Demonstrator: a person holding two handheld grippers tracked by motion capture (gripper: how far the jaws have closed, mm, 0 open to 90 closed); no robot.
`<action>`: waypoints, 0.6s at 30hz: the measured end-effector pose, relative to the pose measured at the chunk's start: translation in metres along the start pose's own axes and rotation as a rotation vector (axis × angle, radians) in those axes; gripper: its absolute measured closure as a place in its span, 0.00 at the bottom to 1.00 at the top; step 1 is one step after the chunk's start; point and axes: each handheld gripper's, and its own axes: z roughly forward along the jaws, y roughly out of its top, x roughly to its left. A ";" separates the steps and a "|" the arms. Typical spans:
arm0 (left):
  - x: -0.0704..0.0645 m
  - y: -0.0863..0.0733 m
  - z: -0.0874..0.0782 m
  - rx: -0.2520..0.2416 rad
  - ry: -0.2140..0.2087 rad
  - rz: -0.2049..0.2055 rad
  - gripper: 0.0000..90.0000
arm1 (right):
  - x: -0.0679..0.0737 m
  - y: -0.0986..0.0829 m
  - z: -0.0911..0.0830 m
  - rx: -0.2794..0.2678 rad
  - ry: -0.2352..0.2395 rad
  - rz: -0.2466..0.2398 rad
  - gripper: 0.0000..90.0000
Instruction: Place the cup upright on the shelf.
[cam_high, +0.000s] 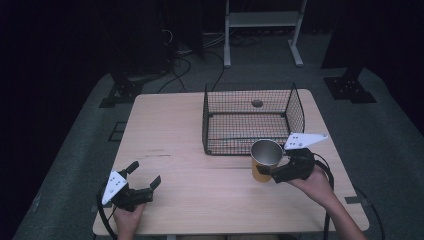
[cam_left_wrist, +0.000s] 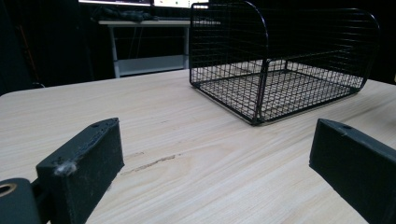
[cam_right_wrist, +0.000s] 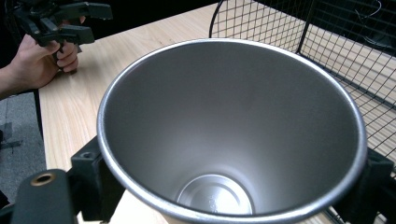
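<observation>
A metal cup (cam_high: 264, 159) with a silver inside and an orange-yellow outside stands upright just in front of the wire basket's near wall. My right gripper (cam_high: 266, 173) is shut on the cup, one jaw on each side of its body. In the right gripper view the cup (cam_right_wrist: 224, 107) gapes wide and holds nothing, with my right gripper (cam_right_wrist: 233, 164) clasping it below the rim. Whether the cup rests on the table or hangs just above it I cannot tell. My left gripper (cam_high: 146, 174) sits open near the table's front left, empty, and its jaws spread wide in its own view (cam_left_wrist: 217, 140).
A black wire basket (cam_high: 252, 121) stands empty at the back middle-right of the wooden table (cam_high: 170, 130); it is also ahead of the left gripper (cam_left_wrist: 280, 60). A white shelf frame (cam_high: 262, 25) and cables lie on the floor beyond. The other hand's gripper (cam_right_wrist: 60, 21) appears far off.
</observation>
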 end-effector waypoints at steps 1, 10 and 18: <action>0.000 0.000 0.000 0.000 0.000 0.000 0.02 | -0.001 0.002 0.000 -0.002 0.000 -0.001 0.15; 0.000 0.000 0.000 -0.001 -0.001 -0.003 0.02 | -0.011 0.015 -0.002 0.000 0.009 0.009 0.15; 0.001 0.000 -0.001 -0.001 -0.001 -0.003 0.02 | -0.019 0.027 -0.003 0.004 0.013 0.007 0.15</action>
